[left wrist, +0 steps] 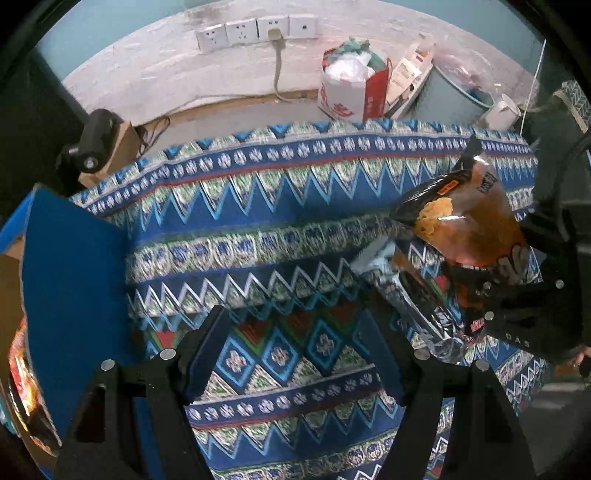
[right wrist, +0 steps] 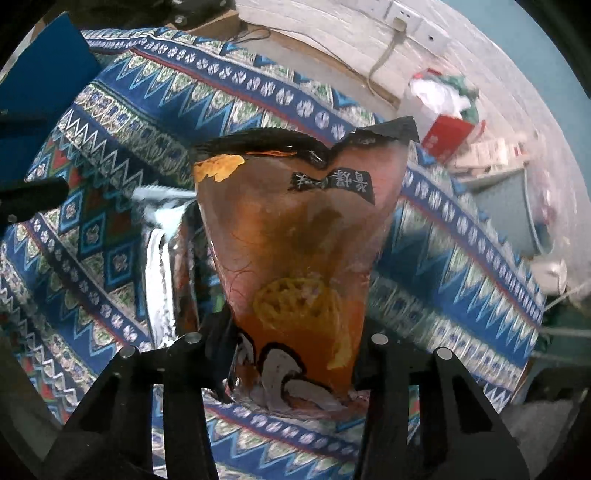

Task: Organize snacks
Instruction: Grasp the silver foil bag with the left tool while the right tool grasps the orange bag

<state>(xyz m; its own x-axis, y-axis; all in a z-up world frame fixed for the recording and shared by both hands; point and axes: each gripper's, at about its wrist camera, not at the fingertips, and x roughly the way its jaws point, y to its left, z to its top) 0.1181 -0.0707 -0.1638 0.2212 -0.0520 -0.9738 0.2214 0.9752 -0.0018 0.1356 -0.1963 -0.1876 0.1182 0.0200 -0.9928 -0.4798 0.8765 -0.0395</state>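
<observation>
The right gripper (right wrist: 291, 354) squeezes one orange snack bag (right wrist: 295, 236), lifted above the patterned cloth (right wrist: 461, 266). The left gripper (left wrist: 291, 339) hangs wide apart, holding nothing. One silver bag (right wrist: 159, 273) lies beside it.

Soft, even indoor light is filling both fisheye views. Edges are bending and darkening into black corners. Motion blur is smearing the crinkly orange-and-black snack bag (right wrist: 295, 258) and patterned blue woven tablecloth (right wrist: 461, 258).

both wrist views look down at patterned cloth (left wrist: 280, 236) — right much nearer, shared wall sockets (left wrist: 255, 31).
</observation>
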